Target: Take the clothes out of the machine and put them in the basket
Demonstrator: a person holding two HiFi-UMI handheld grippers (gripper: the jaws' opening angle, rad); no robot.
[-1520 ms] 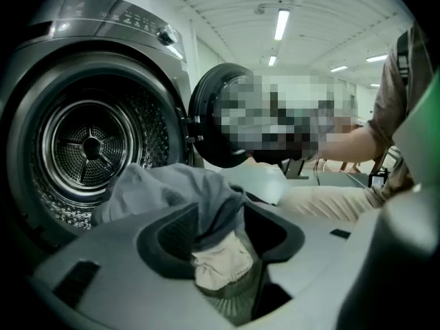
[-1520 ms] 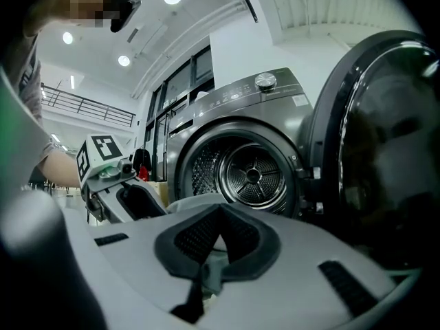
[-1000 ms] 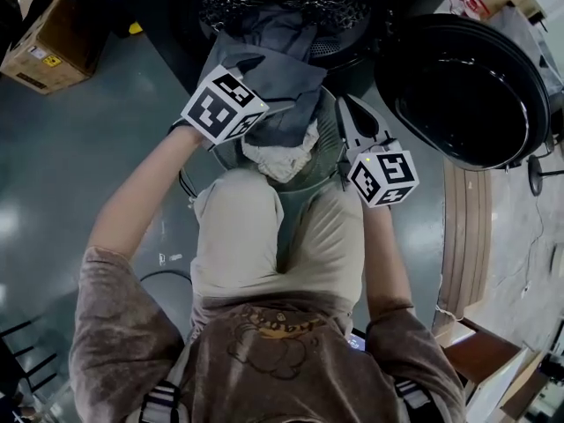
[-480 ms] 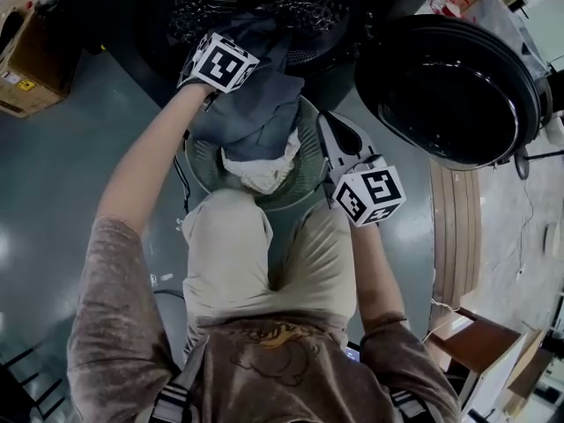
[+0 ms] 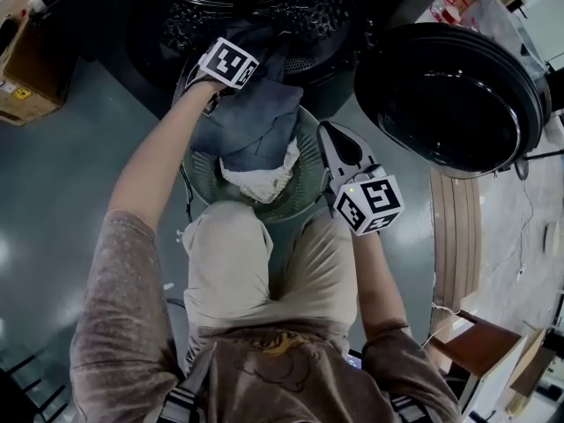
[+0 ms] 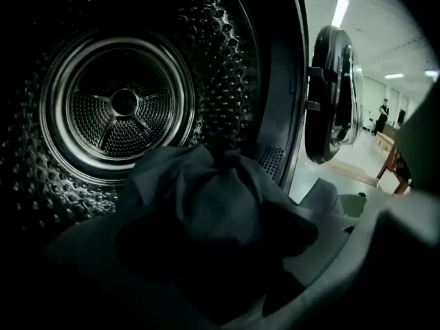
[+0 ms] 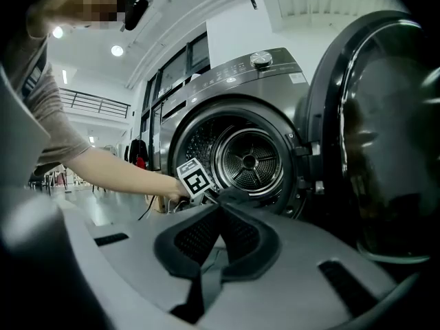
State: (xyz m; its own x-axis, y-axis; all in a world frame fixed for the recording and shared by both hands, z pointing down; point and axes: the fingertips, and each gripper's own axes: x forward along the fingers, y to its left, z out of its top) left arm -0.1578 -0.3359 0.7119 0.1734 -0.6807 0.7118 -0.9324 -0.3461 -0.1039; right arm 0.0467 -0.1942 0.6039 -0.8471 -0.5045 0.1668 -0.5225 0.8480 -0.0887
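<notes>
Large open hall, more lab or showroom than home, front-loading machine [image 7: 247, 158] on a glossy grey floor [image 5: 62, 183], cardboard box [image 5: 25, 70] near it, strip lights [image 6: 339, 11] on a high ceiling, balcony railing [image 7: 96, 104] behind.

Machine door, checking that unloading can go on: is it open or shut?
Open. The door stands swung aside at the right, and the drum shows its steel interior through the mouth.

Cardboard box [image 5: 31, 64], pale wooden board [image 5: 454, 236], grey floor [image 5: 53, 201]
</notes>
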